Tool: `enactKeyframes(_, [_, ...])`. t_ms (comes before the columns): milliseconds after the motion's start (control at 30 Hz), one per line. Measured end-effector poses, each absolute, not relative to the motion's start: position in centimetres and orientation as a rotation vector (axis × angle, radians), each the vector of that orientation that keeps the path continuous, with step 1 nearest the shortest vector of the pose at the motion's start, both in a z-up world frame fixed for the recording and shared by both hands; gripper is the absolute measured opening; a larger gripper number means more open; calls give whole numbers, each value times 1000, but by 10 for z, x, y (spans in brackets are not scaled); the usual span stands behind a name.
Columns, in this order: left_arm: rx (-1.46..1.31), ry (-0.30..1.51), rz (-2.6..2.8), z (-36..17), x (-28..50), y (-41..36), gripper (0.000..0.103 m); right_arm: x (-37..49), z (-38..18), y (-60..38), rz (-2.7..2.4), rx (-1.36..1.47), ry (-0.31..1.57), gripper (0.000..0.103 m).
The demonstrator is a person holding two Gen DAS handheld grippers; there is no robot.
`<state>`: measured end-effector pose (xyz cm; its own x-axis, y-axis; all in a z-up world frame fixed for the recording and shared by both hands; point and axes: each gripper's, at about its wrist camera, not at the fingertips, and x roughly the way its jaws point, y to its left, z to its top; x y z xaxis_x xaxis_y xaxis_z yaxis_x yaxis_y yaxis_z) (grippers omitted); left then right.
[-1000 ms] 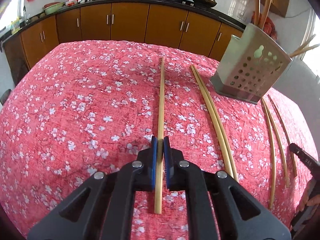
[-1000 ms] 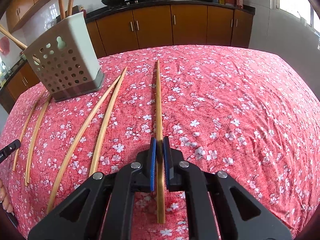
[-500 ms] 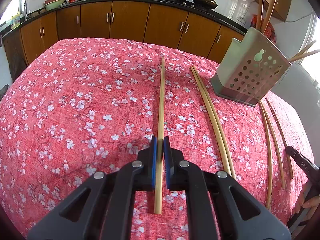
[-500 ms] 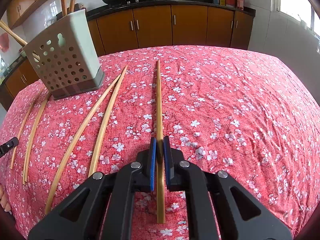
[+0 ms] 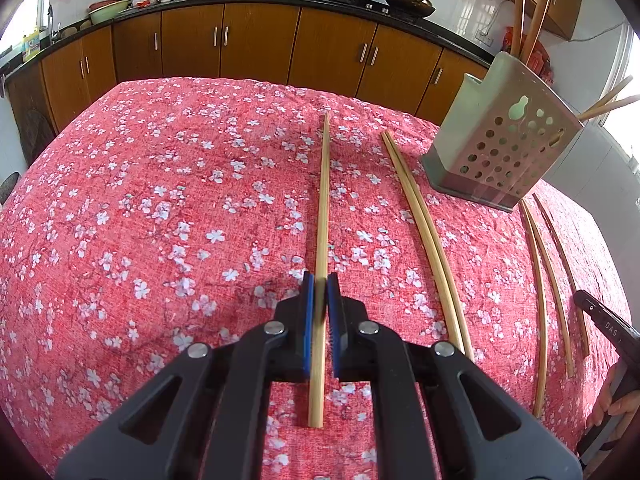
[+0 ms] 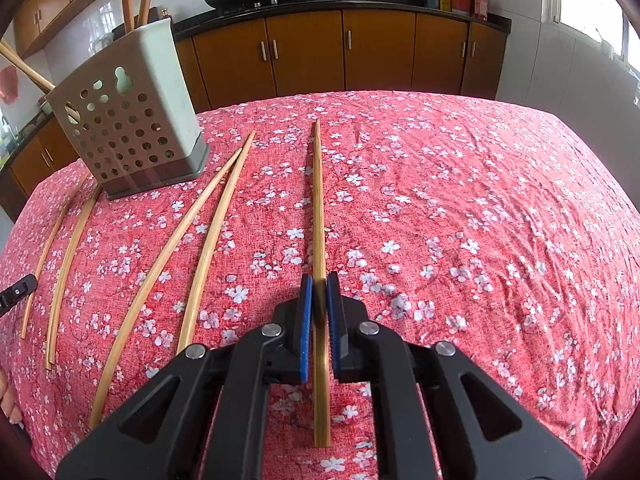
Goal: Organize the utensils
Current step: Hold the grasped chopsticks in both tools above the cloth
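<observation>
In the left wrist view my left gripper [image 5: 319,284] is shut on a bamboo chopstick [image 5: 323,208], held just above the red flowered tablecloth [image 5: 140,220]. In the right wrist view my right gripper [image 6: 319,284] is shut on another bamboo chopstick [image 6: 318,208] in the same way. A grey perforated utensil holder [image 5: 500,148] stands at the right of the left view and at the left of the right wrist view [image 6: 128,128], with several chopsticks upright in it. More chopsticks lie on the cloth: a pair [image 5: 424,232] beside the holder and a few thinner ones [image 5: 540,280] further right.
Brown kitchen cabinets [image 5: 260,44] with a black counter, woks and bottles stand behind the table. The other gripper's tip shows at the right edge of the left view [image 5: 608,324] and at the left edge of the right view [image 6: 16,290].
Both grippers have lifted slightly with their chopsticks; the holder and table appear a little lower and further in both views. The grips have not changed.
</observation>
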<state>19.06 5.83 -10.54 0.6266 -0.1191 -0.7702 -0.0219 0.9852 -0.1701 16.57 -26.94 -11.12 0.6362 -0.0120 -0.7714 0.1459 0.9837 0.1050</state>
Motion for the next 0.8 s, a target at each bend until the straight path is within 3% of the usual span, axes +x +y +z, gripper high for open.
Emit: enactKeyframes(800, [-85,902,-81,-106,179,50,9,154,-106,-264,-65,140,881,9])
